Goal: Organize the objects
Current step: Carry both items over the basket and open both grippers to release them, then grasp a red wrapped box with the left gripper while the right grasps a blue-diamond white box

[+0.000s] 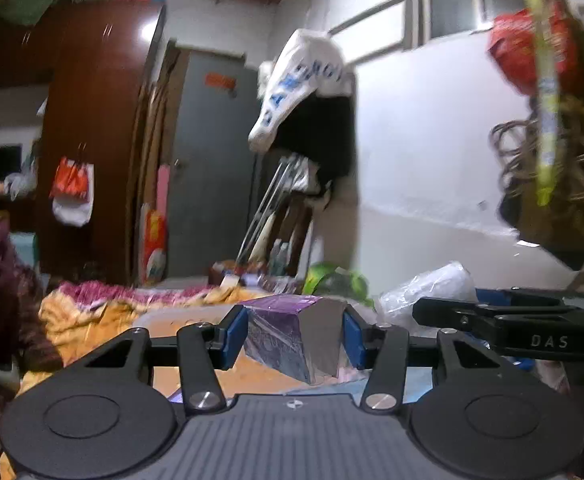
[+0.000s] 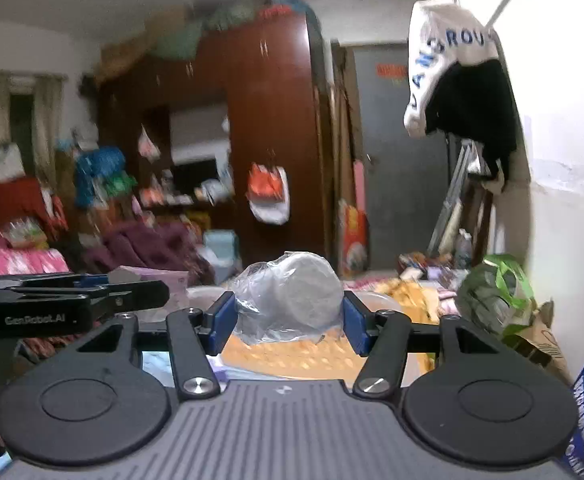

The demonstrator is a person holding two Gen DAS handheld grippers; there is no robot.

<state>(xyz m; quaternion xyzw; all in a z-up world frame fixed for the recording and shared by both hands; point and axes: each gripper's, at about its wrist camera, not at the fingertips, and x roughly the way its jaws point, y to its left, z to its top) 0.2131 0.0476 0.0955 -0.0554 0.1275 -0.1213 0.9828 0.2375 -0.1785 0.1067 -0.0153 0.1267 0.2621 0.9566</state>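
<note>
Left wrist view: the left gripper point(image 1: 296, 336) fills the lower centre of the frame, its blue-padded jaws closed on a purple box point(image 1: 287, 340) with a silver side face, wrapped in clear film. The box sits tilted between the pads, clear of the orange patterned bedding point(image 1: 91, 316) behind it. At the right edge the right gripper point(image 1: 492, 320) appears side-on, just beside a crumpled clear plastic bag point(image 1: 428, 288). A white garment with blue lettering point(image 1: 304, 80) hangs over a dark garment at upper centre, and a dark wooden wardrobe point(image 1: 91, 120) stands at left.

Right wrist view: the right gripper point(image 2: 289, 320) holds, at lower centre, a round white object in a clear plastic bag point(image 2: 292, 296); both jaws press on the bag's sides. The left gripper point(image 2: 71, 300) enters from the left edge with the purple box point(image 2: 147, 276) at its tip. A green plastic bag point(image 2: 496, 292) lies at right beside the white wall. A grey door point(image 2: 396, 160) stands at centre right. The scene is motion-blurred.
</note>
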